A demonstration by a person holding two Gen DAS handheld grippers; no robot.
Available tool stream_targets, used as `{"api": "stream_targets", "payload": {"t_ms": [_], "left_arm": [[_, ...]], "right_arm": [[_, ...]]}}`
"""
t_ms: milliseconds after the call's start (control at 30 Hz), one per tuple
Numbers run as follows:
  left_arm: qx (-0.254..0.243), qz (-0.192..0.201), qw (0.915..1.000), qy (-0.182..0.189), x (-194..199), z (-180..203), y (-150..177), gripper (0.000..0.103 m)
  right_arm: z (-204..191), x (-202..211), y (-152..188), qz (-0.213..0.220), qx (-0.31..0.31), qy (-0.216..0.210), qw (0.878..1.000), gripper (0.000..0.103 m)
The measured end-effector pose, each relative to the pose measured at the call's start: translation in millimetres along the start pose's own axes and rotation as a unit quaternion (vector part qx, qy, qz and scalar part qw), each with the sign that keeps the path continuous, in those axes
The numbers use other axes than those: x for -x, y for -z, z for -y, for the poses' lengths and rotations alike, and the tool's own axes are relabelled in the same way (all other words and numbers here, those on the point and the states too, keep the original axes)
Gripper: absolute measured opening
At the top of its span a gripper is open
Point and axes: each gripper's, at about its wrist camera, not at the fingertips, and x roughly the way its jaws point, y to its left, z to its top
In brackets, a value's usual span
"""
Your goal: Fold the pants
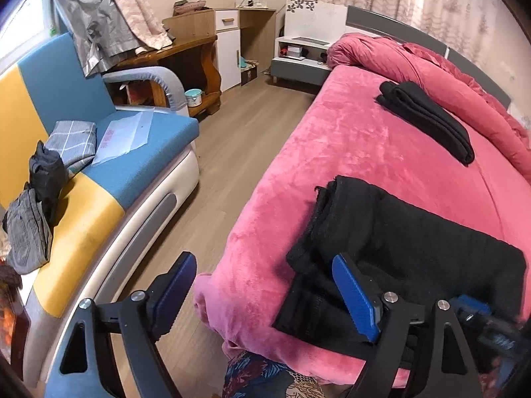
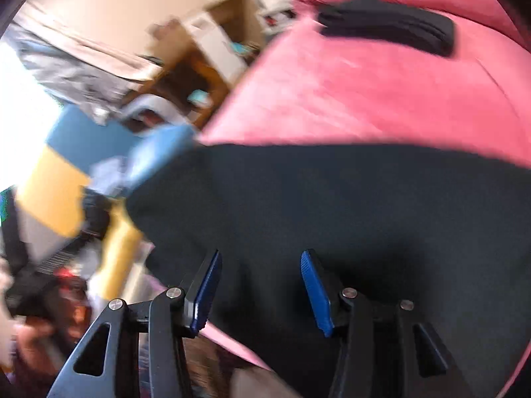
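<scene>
From my left wrist camera, my left gripper [image 1: 265,285] sits at the bottom of the frame, jaws wide apart and holding nothing. The black pants [image 1: 398,255] lie folded at lower right on the pink bed [image 1: 332,152], near its edge. A second folded black garment [image 1: 428,122] rests at upper right. A blue and yellow sofa [image 1: 99,165] fills the left.

From my right wrist camera, blurred, my right gripper [image 2: 260,290] hangs at bottom centre over the pants [image 2: 332,199], jaws apart, gripping nothing.
</scene>
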Motion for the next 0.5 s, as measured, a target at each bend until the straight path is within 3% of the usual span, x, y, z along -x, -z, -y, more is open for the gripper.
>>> {"api": "stream_targets", "payload": {"t_ms": [67,133,267,367,500], "left_arm": [[-0.001,-0.004,1.0,0.007,-0.5,4.1,2.4,0.085],[-0.005,-0.005,0.9999,0.013,1.4,9.7,4.3,0.085],[-0.018,0.006,0.9997,0.014,8.5,17.8,4.7,0.089],[-0.012,0.015,0.9997,0.019,13.0,19.0,4.9,0.092],[-0.016,0.02,0.9996,0.012,19.1,26.4,6.6,0.095]], "right_arm": [[4.2,-10.7,12.3,0.002,0.001,-0.002,1.0,0.047],[3.5,-9.6,18.0,0.019,0.026,0.014,0.999,0.037],[-7.4,2.9,16.9,0.017,0.043,0.043,0.998,0.036],[-9.6,5.7,23.5,0.017,0.064,0.093,0.994,0.036],[26.8,14.1,43.2,0.027,0.02,0.064,0.997,0.033]]}}
